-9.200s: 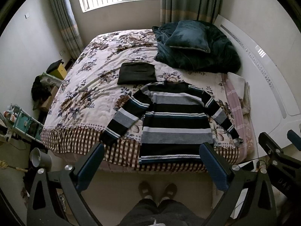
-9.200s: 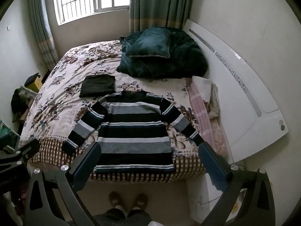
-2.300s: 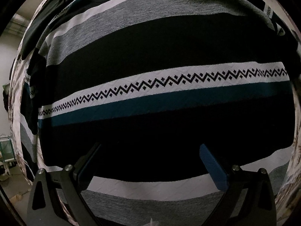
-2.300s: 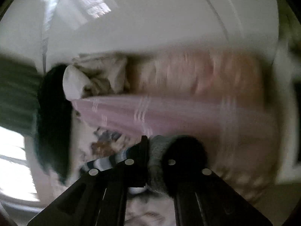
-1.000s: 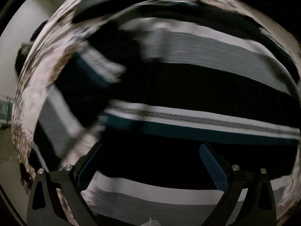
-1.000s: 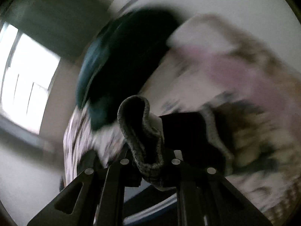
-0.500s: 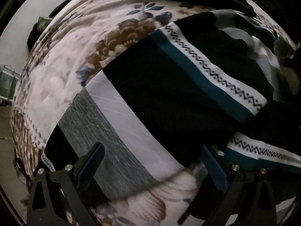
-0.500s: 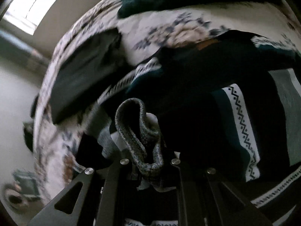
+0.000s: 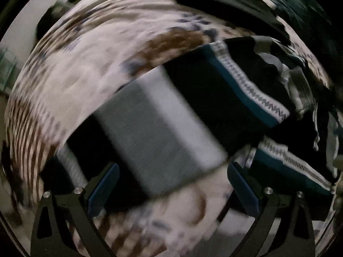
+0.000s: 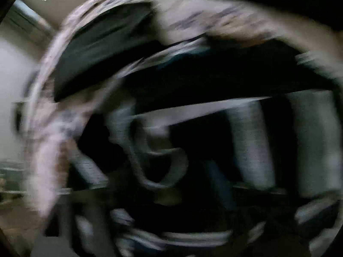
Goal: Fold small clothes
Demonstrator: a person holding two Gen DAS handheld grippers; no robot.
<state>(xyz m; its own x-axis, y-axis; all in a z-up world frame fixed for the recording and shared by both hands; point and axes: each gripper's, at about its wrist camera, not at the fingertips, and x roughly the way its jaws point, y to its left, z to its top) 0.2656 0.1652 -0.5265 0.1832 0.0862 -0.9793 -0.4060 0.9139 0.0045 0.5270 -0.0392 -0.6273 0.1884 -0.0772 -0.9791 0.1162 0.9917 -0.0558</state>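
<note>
The striped sweater lies on the floral bed. In the left wrist view its left sleeve (image 9: 163, 132), with grey, white and black bands, runs diagonally between my blue pads (image 9: 103, 188). My left gripper (image 9: 171, 188) is open and just above the sleeve's cuff end. The right wrist view is heavily blurred. It shows the sweater's dark body (image 10: 214, 81) and a grey curled cuff (image 10: 163, 167) at the centre. The right gripper's fingers are smeared out and I cannot make out how they stand.
The floral bedspread (image 9: 90, 64) with a checked border (image 9: 25, 128) surrounds the sleeve. A folded dark garment (image 9: 225, 2) lies further up the bed, and it shows in the right wrist view (image 10: 103, 42) too. A dark teal quilt fills the far right corner.
My left gripper has slid down along the left sleeve toward the cuff. The right gripper has swung over the sweater body with the right cuff in front of it; its view is now motion-blurred.
</note>
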